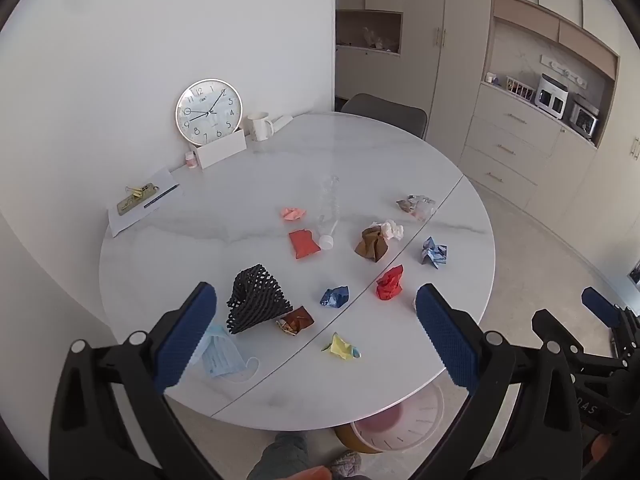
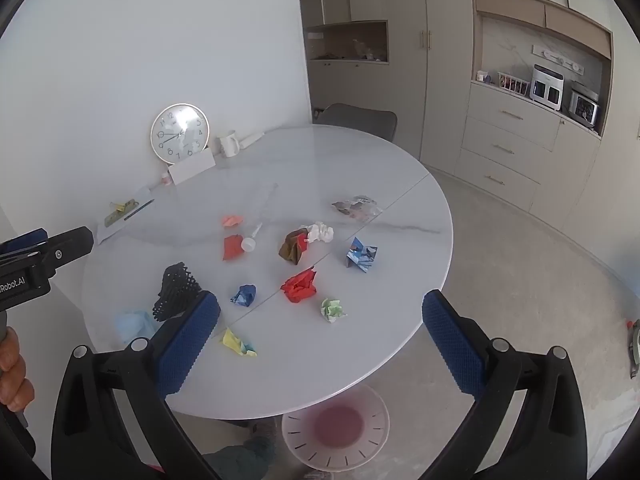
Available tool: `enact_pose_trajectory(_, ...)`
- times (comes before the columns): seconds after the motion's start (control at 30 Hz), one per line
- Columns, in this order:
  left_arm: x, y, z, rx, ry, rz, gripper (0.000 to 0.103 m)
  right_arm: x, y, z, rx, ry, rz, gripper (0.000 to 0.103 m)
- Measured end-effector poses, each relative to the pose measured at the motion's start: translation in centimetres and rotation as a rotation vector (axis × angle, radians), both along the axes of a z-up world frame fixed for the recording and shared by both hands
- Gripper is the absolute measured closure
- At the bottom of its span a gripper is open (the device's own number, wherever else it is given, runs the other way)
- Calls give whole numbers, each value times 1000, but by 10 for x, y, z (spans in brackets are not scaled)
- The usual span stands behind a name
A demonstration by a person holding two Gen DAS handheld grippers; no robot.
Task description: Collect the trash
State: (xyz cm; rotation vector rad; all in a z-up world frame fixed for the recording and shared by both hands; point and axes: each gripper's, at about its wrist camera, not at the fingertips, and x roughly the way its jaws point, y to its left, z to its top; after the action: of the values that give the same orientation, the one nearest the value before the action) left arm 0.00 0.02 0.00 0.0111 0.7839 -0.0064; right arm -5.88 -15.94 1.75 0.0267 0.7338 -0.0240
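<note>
Several pieces of trash lie on the round white table (image 1: 280, 152): a black foam net (image 1: 256, 298), a blue face mask (image 1: 220, 356), a brown wrapper (image 1: 296, 320), blue paper (image 1: 334, 296), red paper (image 1: 389, 283), yellow paper (image 1: 342, 347), a brown bag (image 1: 371, 243), white tissue (image 1: 390, 230), a clear bottle (image 1: 329, 206) and green paper (image 2: 333, 309). My left gripper (image 1: 316, 336) is open and empty above the table's near edge. My right gripper (image 2: 320, 340) is open and empty, also above the near edge.
A pale pink bin (image 2: 336, 426) stands on the floor under the table's near edge. A clock (image 1: 209, 112), a mug (image 1: 259, 126), and paper with a pen (image 1: 144, 200) sit at the back left by the wall. A grey chair (image 1: 384, 112) stands behind the table.
</note>
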Motion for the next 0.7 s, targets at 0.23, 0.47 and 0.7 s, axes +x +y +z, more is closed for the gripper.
enact_pose_trajectory(0.23, 7, -1, -4, -1, 36, 3, 7, 5, 4, -1, -8, 4, 8, 2)
enact_pose_trajectory(0.47, 5, 5, -3, -20, 25, 20, 7, 9, 8, 0, -17, 3, 22, 2)
enact_pose_trajectory(0.7, 4, 7, -4, -30, 26, 24, 7, 9, 9, 1, -18, -2, 30, 2)
